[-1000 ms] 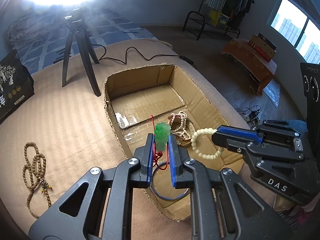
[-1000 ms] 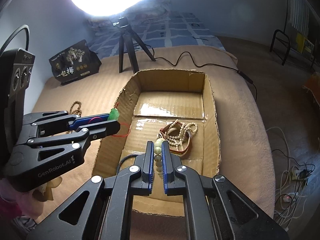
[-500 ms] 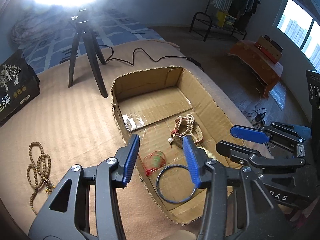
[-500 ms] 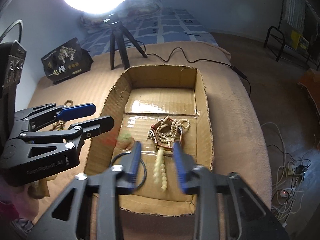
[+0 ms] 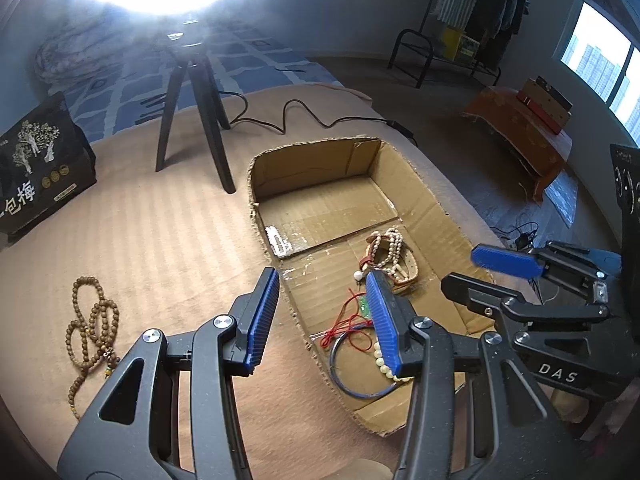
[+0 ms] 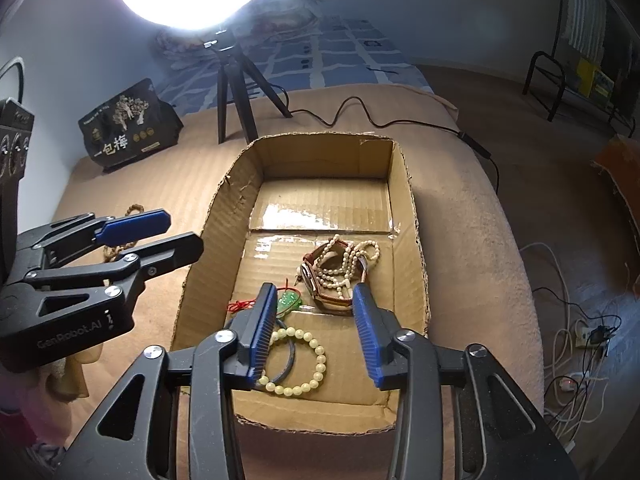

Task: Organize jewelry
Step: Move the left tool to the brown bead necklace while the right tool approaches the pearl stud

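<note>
In the cardboard box (image 6: 408, 216): green pendant (image 6: 289, 301) on red cord, pale bead bracelet (image 6: 298, 362) overlapping a blue bangle (image 6: 289, 360) — pearl strand (image 6: 344, 262) draped over a watch (image 6: 320, 280). Brown mala (image 5: 90, 332) lies outside.

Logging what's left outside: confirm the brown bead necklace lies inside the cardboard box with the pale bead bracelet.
Not quite. The brown bead necklace lies on the tan blanket, outside the cardboard box; the left wrist view shows it. The pale bead bracelet is inside.

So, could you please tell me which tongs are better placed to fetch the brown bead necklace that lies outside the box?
The left tongs. They are open and on the same side as the brown bead necklace, which lies on the blanket left of the cardboard box. The right tongs, also open, hover over the box's near end.
</note>
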